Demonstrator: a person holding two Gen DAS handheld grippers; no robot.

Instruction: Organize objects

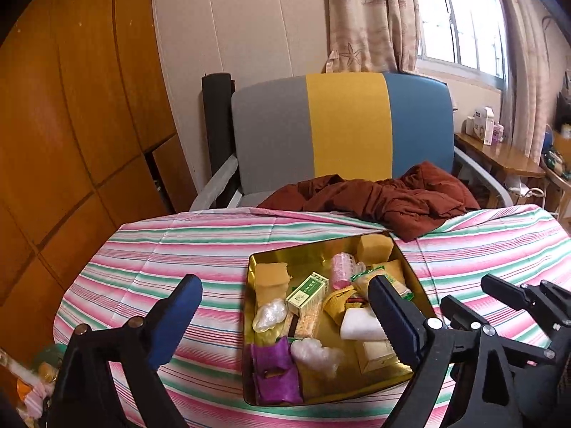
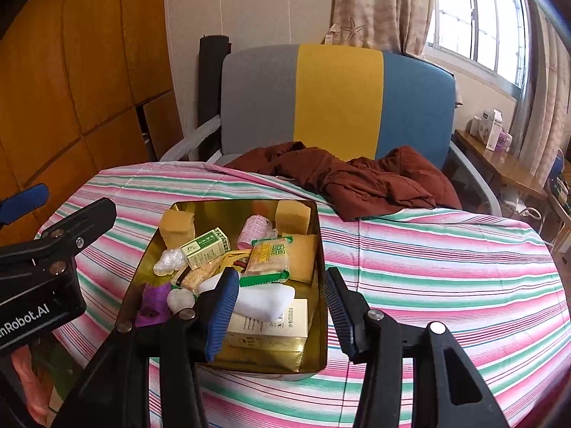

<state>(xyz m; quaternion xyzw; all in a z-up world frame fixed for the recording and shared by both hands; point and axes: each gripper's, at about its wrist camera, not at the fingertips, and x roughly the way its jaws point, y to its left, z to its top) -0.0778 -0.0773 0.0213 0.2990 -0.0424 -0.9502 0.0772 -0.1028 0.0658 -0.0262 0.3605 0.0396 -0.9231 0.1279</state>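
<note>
tin: gold rectangular tin point(image 2: 321, 285) sits on striped tablecloth point(image 2: 446, 267); long axis runs away from the cameras toward the chair; packed with small items
left gripper point(image 1: 285, 317): jaws spread wide, nothing between the pads; hangs above tin's near-left part
right gripper point(image 2: 282, 306): jaws part-open, empty; they straddle tin's near-right wall
key relation: white foam block point(image 2: 266, 303) lies just ahead of right fingers, inside near end; right hand nearer
judgement: most items look stowed; next pick unclear
</note>
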